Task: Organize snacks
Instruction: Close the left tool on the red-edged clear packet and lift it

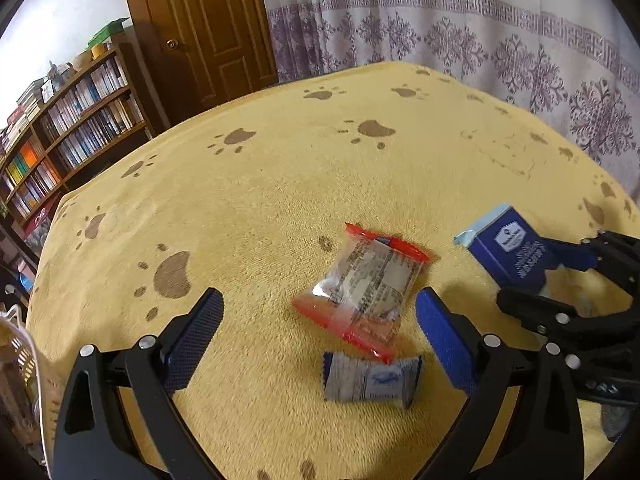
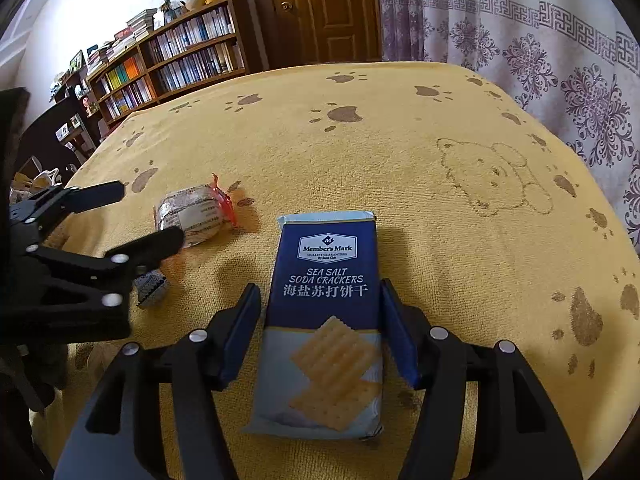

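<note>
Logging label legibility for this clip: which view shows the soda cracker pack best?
The right wrist view: the soda cracker pack lies centred and face-up between the right gripper's fingers, its print readable. The left wrist view catches only its dark blue end at the frame's right edge, partly hidden by that gripper.

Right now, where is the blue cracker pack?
The cracker pack lies between the right gripper's fingers on the yellow blanket, to the right of the red-edged snack packet.

Yellow paw-print cloth (image 2: 400, 152) covers table; cracker pack (image 2: 324, 320) lower centre; red-edged clear packet (image 2: 192, 216) and small grey-white wrapper (image 1: 370, 380) at left.
</note>
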A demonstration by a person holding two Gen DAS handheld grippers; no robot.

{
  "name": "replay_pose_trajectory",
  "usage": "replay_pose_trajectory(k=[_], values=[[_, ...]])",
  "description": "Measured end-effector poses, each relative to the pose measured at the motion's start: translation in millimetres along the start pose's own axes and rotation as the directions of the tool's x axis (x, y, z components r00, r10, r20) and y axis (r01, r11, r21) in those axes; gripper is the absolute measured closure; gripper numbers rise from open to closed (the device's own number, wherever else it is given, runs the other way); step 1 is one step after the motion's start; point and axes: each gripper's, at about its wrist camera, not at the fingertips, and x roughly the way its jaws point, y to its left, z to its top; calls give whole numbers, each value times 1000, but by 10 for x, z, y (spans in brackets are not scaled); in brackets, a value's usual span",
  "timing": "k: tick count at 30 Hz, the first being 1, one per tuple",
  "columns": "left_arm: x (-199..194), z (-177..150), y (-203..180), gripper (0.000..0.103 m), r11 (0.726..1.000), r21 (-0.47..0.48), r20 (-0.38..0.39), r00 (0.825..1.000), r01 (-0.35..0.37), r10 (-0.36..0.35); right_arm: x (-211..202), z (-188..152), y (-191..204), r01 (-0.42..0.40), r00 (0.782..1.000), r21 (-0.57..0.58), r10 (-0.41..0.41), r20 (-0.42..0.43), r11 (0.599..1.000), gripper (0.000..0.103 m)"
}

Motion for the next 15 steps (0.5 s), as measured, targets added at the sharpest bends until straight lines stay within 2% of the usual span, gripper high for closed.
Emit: replay_pose_trajectory(k=[3, 9, 13, 15], values=[[97, 39, 5, 7, 1000, -6, -11, 1000, -6, 6, 2, -1, -4, -3, 1000, 1, 3, 0, 1000, 42], [223, 94, 52, 22, 999, -51, -38, 999, -8, 7, 1, 0, -9, -8, 1000, 3, 8, 1, 1000, 42], [257, 78, 123, 25, 995, -100, -42, 999, 17, -21, 3, 3, -5, -10, 1000, 4, 10, 0, 1000, 41], [246, 66, 123, 31, 994, -103, -36, 999, 28, -32, 4, 3, -4, -10, 1000, 3, 10, 0, 1000, 41]])
